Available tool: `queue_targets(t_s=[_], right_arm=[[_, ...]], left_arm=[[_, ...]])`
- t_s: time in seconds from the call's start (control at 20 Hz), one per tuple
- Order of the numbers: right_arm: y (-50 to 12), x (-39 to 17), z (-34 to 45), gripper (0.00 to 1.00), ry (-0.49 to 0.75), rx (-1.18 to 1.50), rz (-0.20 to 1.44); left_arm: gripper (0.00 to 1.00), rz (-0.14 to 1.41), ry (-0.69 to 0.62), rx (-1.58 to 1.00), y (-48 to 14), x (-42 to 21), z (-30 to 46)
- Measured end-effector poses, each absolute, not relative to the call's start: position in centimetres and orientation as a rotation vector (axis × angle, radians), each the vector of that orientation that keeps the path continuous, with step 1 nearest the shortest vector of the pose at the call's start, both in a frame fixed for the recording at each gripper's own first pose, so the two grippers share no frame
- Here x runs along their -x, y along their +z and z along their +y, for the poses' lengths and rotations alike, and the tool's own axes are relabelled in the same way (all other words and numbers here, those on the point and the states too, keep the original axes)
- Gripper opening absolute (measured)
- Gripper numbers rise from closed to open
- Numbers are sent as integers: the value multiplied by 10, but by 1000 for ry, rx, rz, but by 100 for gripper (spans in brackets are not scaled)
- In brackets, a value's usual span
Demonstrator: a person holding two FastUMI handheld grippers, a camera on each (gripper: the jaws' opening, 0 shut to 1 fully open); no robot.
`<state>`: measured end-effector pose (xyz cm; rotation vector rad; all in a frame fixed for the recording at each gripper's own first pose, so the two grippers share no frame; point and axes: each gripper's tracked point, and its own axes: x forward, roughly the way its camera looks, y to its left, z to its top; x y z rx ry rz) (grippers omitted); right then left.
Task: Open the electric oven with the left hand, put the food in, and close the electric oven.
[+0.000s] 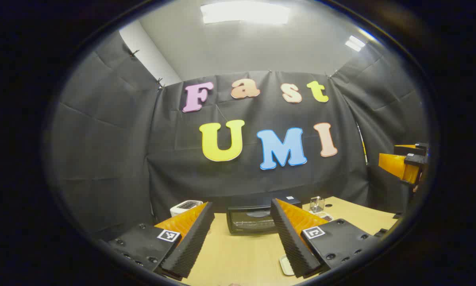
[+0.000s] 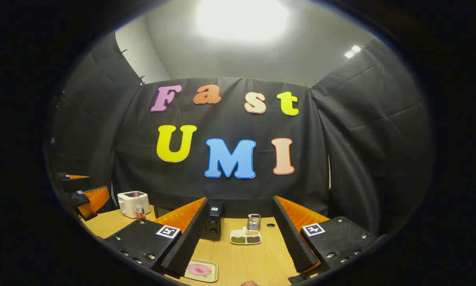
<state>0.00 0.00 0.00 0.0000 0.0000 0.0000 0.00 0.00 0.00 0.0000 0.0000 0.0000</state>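
Right gripper view: both grippers gape empty; toaster, oven, snack dish nearby.

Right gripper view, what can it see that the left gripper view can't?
The right gripper view looks at the pink food on its tray and the coloured beans in a divided dish, with the oven seen from its side. The left gripper view faces the oven's shut glass door head-on. Both show the oven, the white toaster, the small metal rack and the wooden table.
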Motion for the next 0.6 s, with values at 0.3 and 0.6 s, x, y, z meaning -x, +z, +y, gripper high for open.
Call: queue_targets(t_s=[0.3, 0.6], right_arm=[[-1, 0, -4, 96, 10, 6, 2], [-6, -3, -12, 96, 29, 16, 6]], left_arm=[[100, -1, 19, 13, 1, 4, -2], [100, -2, 31, 2, 2, 3, -10]])
